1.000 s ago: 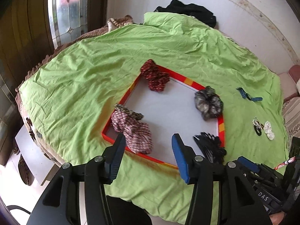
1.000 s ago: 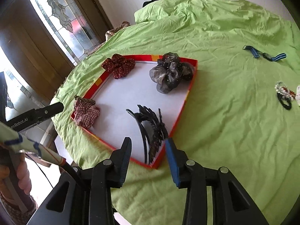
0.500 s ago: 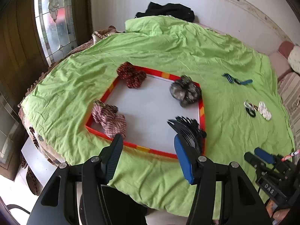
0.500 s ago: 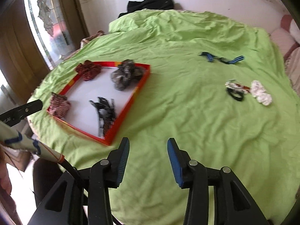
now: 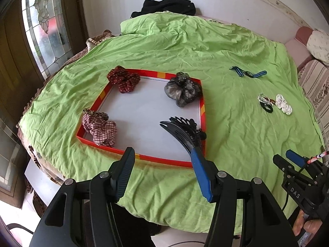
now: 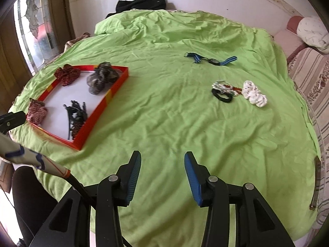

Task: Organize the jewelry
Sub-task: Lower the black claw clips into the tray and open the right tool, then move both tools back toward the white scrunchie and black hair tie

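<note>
A red-rimmed white tray (image 5: 202, 111) (image 6: 115, 84) lies on the green bedspread (image 6: 174, 113). It holds a red dotted scrunchie (image 5: 123, 80), a grey scrunchie (image 5: 182, 90), a checked scrunchie (image 5: 100, 128) and a black hair claw (image 5: 185, 127). Right of the tray, loose on the spread, lie a blue striped band (image 6: 209, 59), a beaded bracelet on a black hair tie (image 6: 223, 91) and a white scrunchie (image 6: 255, 95). My left gripper (image 5: 161, 152) hovers open over the tray's near rim, holding nothing. My right gripper (image 6: 162, 154) is open and empty above bare spread, short of the loose items.
A black garment (image 5: 168, 6) lies at the bed's far end by the white wall. A stained-glass window (image 5: 47, 33) and dark wood stand on the left. A pillow (image 6: 310, 33) and a striped cover are at the right. The bed's near edge drops off below the grippers.
Both grippers have pulled back from the tray and swung right. In the right wrist view the tray slid to the left and the loose items came into view. Both jaws stand slightly wider.
</note>
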Demonstrator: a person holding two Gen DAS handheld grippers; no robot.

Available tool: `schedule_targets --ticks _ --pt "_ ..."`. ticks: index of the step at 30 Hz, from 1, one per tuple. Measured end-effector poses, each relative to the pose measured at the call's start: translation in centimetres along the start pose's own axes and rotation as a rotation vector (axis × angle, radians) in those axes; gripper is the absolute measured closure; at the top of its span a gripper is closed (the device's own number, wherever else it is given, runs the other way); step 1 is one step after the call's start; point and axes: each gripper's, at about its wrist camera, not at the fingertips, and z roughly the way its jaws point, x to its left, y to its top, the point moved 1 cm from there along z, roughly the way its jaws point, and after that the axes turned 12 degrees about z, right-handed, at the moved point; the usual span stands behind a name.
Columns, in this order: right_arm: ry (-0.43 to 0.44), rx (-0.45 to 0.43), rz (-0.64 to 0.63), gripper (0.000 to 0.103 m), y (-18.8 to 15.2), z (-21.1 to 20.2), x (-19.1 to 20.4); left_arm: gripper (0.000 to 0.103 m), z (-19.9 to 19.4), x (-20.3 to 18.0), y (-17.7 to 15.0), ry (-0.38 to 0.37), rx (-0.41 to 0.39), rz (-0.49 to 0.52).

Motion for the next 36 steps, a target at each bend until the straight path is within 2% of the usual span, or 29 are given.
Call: schedule_targets --ticks 26,30,36 --pt "-0.095 -0.006 0.040 0.053 0.0 0.2 -4.0 0.046 0.1 -5.3 0.7 -0.021 0.010 0.125" --pt "-0.097 -0.010 0.046 0.049 -0.1 0.0 -4.5 0.045 0.2 -6.3 0.5 -0.021 0.014 0.152" --pt "-0.108 -0.008 0.056 0.049 -0.3 -0.2 -5.5 0.045 0.0 -7.6 0.2 -0.007 0.011 0.190"
